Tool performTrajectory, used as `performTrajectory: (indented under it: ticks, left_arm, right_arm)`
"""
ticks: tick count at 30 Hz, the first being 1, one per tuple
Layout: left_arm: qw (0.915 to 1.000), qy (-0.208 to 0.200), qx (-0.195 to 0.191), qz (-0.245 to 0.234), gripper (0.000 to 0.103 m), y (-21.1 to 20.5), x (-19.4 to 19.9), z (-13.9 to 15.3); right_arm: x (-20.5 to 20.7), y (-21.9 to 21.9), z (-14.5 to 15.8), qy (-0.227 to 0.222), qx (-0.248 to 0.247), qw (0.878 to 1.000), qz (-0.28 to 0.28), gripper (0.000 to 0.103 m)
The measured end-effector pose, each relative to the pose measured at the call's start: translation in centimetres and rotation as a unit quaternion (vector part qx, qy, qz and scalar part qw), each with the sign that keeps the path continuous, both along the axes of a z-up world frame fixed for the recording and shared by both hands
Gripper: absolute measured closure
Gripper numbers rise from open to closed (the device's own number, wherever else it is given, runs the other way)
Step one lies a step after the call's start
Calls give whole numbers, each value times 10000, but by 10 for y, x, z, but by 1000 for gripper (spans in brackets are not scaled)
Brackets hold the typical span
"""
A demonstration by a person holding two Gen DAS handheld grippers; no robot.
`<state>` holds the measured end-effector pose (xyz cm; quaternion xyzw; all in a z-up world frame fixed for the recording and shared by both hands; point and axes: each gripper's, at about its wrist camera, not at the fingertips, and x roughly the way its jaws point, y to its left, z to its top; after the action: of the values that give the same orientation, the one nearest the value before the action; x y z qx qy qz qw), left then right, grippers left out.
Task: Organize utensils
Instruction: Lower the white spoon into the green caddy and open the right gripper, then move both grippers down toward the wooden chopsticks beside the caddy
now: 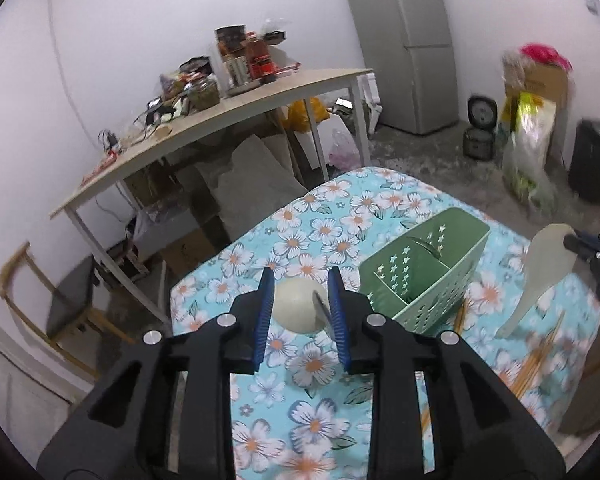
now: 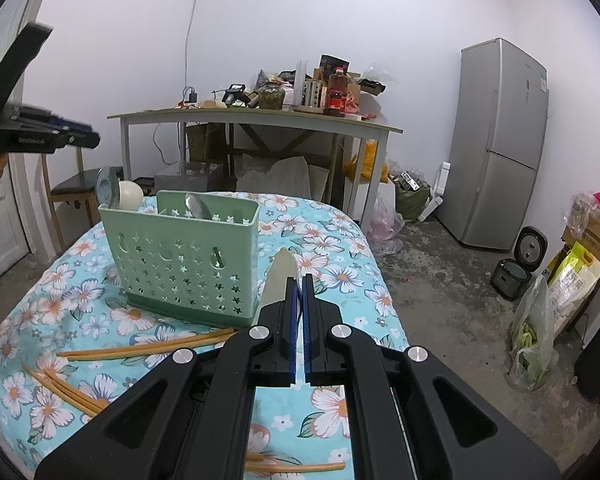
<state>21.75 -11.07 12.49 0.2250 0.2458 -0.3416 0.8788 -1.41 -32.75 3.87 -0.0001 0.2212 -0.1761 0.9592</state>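
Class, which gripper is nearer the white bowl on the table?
Left. The left gripper is open around the white bowl; the right gripper, gripping the rice paddle, is beyond the green caddy.

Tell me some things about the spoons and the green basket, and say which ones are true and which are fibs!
1. The right tongs are shut on the pale rice paddle. True.
2. The green basket lies tipped on its side. False: it stands upright on the flowered tablecloth.
3. A metal spoon stands inside the basket. True.
4. All the chopsticks are in the basket. False: they lie loose on the cloth.
5. The left tongs are shut tight. False: open.
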Motion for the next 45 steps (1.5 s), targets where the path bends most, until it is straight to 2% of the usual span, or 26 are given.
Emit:
performTrajectory:
  ticks: [3,7,10,15,19,27,36,39,41,43,45]
  left_arm:
    - [9990,167,-370,205,68,17,0,0]
    - [9943,499,-796,500,54,41,-3,-13]
    - [9909,735,-897,679,44,54,-7,-31]
    - [9831,1181,-1005,970,38,77,-10,-63]
    - [9779,1338,-1110,1158,34,93,-12,-80]
    - [9733,1551,-1133,1254,32,100,-17,-100]
    - [9757,1536,-1050,1156,31,93,-20,-108]
    - [9750,1579,-1059,1152,31,93,-20,-111]
    - [9745,1603,-1065,1150,31,93,-20,-112]
    - [9743,1622,-1063,1148,30,93,-20,-113]
    - [9741,1633,-1061,1148,30,93,-20,-115]
  right_arm:
    - [-2,-5,12,-173,-10,9998,10,100]
    - [-2,-20,42,-639,133,9978,99,100]
    - [3,-28,71,-1030,159,9943,239,100]
    - [11,-23,116,-1531,-261,9872,359,100]
    - [24,-12,131,-1613,-537,9844,447,100]
    - [67,-1,104,-1072,-634,9908,534,100]
    - [91,1,69,-502,-701,9950,513,100]
    - [102,5,52,-84,-588,9959,686,99]
    - [100,5,47,6,-551,9961,691,94]
    - [93,1,48,-91,-375,9971,654,67]
    - [82,-7,52,-267,-109,9977,621,58]
